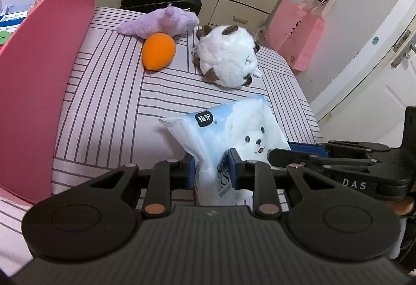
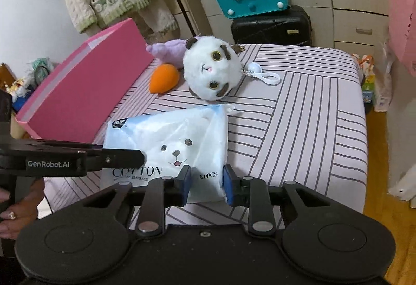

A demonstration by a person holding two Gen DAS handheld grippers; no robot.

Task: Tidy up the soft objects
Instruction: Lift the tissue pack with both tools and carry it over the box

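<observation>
- I see the tissue pack, a soft crinkly plastic pouch in pale blue and white with a cartoon dog face, lying on the striped bedspread at its near edge.
- My left gripper is clenched on the pack's near end; the film bunches between the blue pads.
- My right gripper has its pads against the pack's near right corner, pressing it from both sides.
- Writing on the pack: "COTTON", "120PCS", and part of a line ending "EMBRACE". The left tool reads "GenRobot.AI"; the right reads "DAS".
- Just beyond the pack sits a round, fluffy white plush with brown patches; a smooth orange egg-shaped toy and a purple plush lie farther beyond it.
- Left of the pack stands a stiff pink box; I cannot make out its contents.
</observation>
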